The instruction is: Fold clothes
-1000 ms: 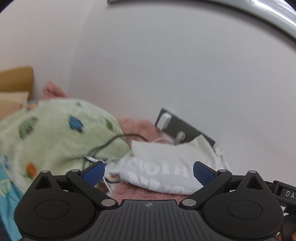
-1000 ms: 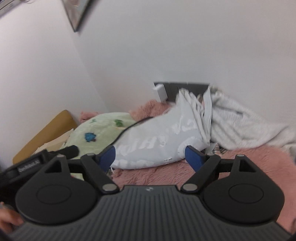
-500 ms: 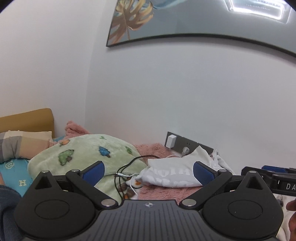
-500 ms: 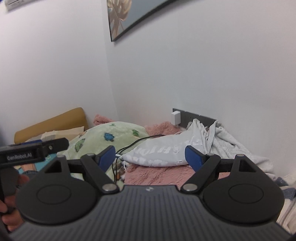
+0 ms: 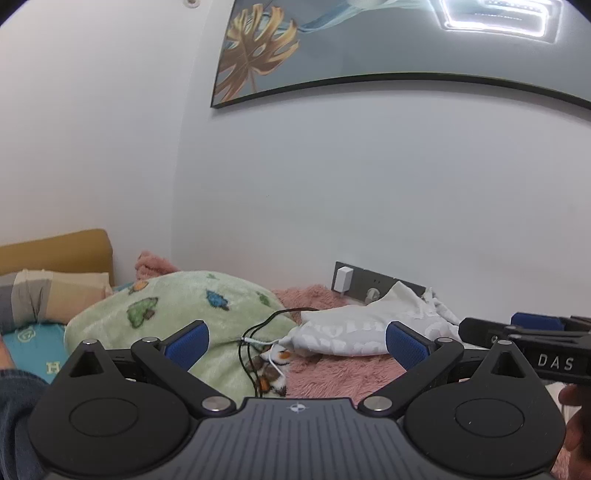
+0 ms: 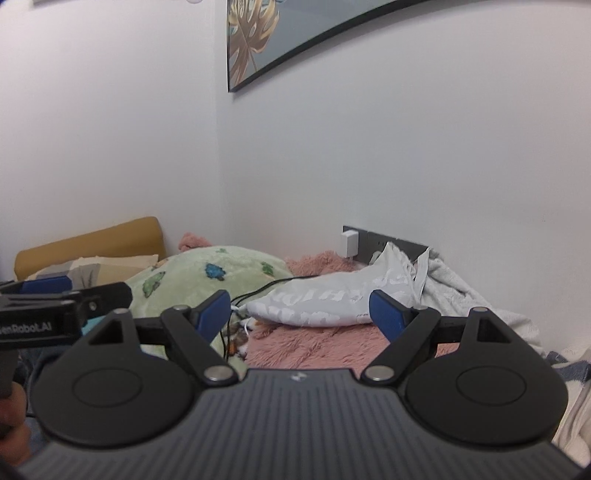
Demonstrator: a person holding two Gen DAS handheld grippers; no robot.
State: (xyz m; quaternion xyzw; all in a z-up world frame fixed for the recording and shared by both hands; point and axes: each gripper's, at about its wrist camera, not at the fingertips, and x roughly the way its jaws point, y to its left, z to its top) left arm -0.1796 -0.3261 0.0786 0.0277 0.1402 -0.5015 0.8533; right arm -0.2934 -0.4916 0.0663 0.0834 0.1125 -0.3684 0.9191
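A white garment (image 5: 354, 334) (image 6: 332, 299) with pale printed lettering is seen lying crumpled on the pink shaggy blanket (image 5: 332, 376) (image 6: 314, 343) of the bed, close to the wall; the lettering appears mirrored and cannot be read with certainty. Its cloth looks smooth and thin, bunched into a long, soft mound. Just to its right, a white terry-like towel or garment (image 6: 458, 291) is heaped against the wall. Behind both, a dark grey socket strip (image 5: 380, 286) (image 6: 384, 242) is fixed to the wall, with a white plug adapter (image 5: 342, 278) (image 6: 349, 243) set in it. Black and white cables (image 5: 258, 336) (image 6: 236, 314) trail over the edge of a pale green fleece blanket (image 5: 177, 306) (image 6: 199, 273) printed with small coloured shapes. Further left, a striped pillow (image 5: 48, 295) and a mustard-yellow padded headboard (image 5: 55, 251) (image 6: 88, 240) are visible. A framed picture (image 5: 369, 48) (image 6: 295, 33) of a golden leaf hangs above.

The left gripper (image 5: 297, 339) is held above the bed with its blue-padded fingers (image 5: 186, 341) spread wide and nothing between them. The right gripper (image 6: 299, 312) is likewise held with its fingers (image 6: 386, 314) wide apart and empty. On the right gripper's side "DAS" can be read in the left wrist view; on the left gripper's side "enRobot.AI" can be read in the right wrist view.
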